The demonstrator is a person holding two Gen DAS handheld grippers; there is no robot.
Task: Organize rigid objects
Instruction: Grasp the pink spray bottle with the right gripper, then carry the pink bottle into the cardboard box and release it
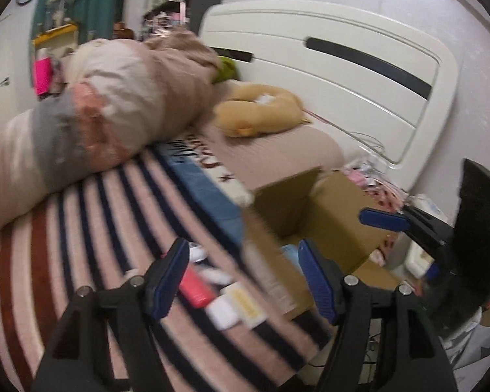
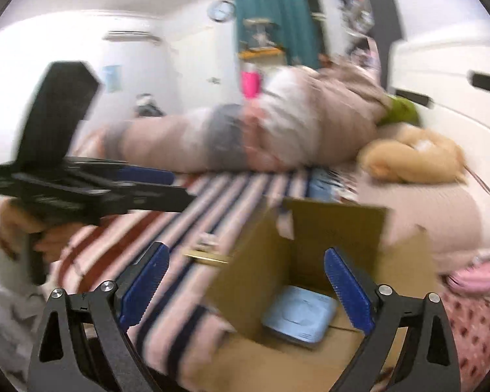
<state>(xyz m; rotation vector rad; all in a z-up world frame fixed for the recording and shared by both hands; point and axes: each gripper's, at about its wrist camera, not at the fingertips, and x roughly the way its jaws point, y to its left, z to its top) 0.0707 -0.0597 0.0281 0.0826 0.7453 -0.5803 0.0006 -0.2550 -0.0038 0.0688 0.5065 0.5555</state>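
Observation:
Several small rigid objects lie on the striped blanket [image 1: 81, 245]: a red bar [image 1: 196, 289], a white box [image 1: 223, 313] and a yellow-faced box [image 1: 243, 303]. My left gripper [image 1: 245, 281] is open and empty just above them. An open cardboard box [image 2: 310, 248] stands beside the bed with a light blue box [image 2: 299, 317] lying on its bottom. My right gripper [image 2: 245, 294] is open and empty over the box's near wall. It also shows in the left wrist view [image 1: 382, 220] above the cardboard box [image 1: 336, 215].
A rolled quilt [image 1: 91, 124] and a yellow plush pillow [image 1: 261, 111] lie on the bed. A white headboard [image 1: 343, 78] stands behind. Pink patterned fabric [image 2: 473, 320] lies right of the box. A gold-edged object [image 2: 205, 258] sits on the blanket.

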